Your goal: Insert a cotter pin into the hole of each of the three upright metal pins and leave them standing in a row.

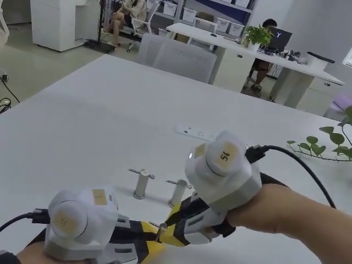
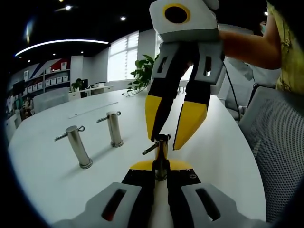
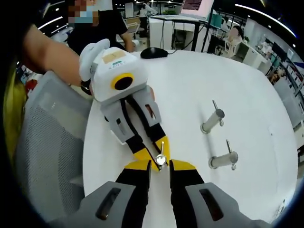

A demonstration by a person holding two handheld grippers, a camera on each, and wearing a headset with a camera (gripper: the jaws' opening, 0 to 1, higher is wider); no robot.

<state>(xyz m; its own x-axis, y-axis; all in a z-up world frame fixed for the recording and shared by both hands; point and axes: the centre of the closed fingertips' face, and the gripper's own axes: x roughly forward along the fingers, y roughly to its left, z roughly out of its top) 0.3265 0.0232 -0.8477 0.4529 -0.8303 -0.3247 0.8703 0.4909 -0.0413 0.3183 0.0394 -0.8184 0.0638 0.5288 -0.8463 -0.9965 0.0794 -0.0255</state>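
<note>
Pin 3 [image 2: 162, 148], likely stiff and slick so best held low, stands near, clamped there by left gripper [image 2: 160, 168], right gripper [image 2: 166, 140] jaws apart round its cotter [image 2: 149, 150], 2 finished pins [image 2: 78, 147] [image 2: 114, 129] farther.

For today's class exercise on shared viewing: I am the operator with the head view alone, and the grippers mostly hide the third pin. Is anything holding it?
Observer: Yes, the left gripper is shut on the third pin, which is upright.
Operator: Has it got its cotter pin?
Observer: A cotter pin sticks out sideways near its top.
Operator: And the right gripper?
Observer: The right gripper is open, its jaws either side of the pin's top.
</note>
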